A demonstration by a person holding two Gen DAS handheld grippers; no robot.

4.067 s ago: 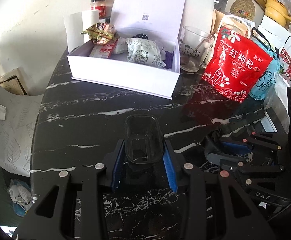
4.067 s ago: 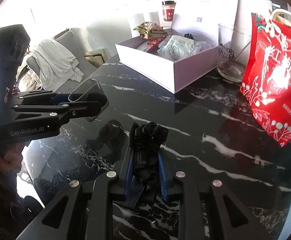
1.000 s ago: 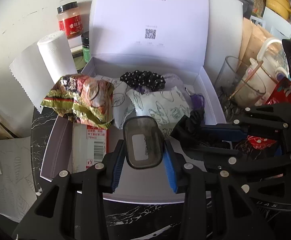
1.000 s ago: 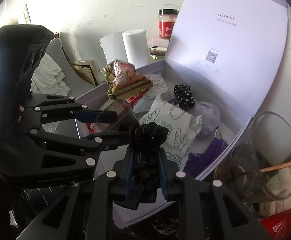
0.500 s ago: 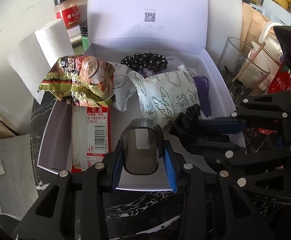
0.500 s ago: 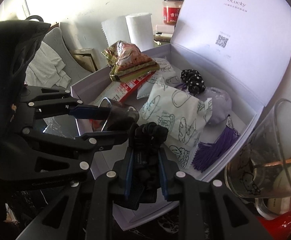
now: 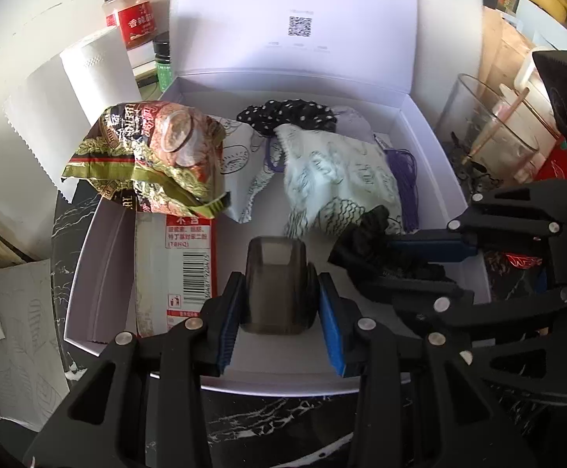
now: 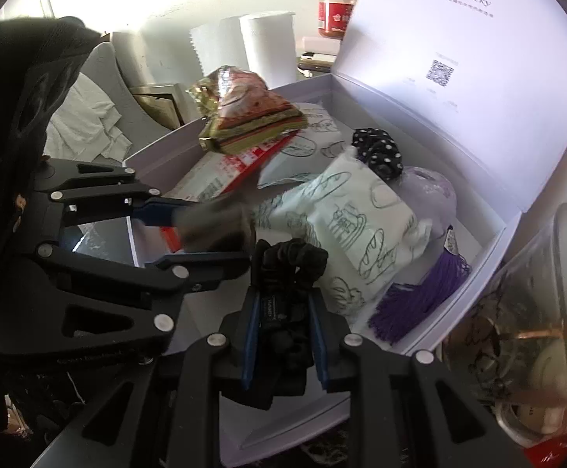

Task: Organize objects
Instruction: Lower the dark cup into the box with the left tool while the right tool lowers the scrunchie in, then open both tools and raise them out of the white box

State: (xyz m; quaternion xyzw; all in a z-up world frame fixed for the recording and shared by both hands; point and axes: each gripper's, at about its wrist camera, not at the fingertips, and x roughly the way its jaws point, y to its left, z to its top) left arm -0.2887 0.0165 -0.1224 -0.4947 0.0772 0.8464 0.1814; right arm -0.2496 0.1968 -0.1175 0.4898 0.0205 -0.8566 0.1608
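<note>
Probably a home: marble table (image 7: 268,409), paper towels (image 7: 96,74), condiment jar (image 7: 129,11).

The open rectangular cardboard box (image 7: 420,128) is white inside, its raised lid (image 7: 295,15) white with a small black square code. In it, the crumpled foil snack packet (image 7: 155,156) is olive green, gold and reddish brown. The flat plastic-wrapped pack (image 7: 186,261) beneath is red and white with a black barcode. The soft puffy pouch (image 7: 334,179) is pale mint with dark line drawings. The fabric scrunchie (image 7: 287,115) is black with white dots; the thread tassel (image 8: 416,300) is purple. The small translucent plastic case (image 7: 277,284) is smoky grey between blue pads (image 7: 330,331). The ruffled fabric scrunchie (image 8: 291,265) is plain black. The stone table (image 7: 268,409) is black with white veins.
</note>
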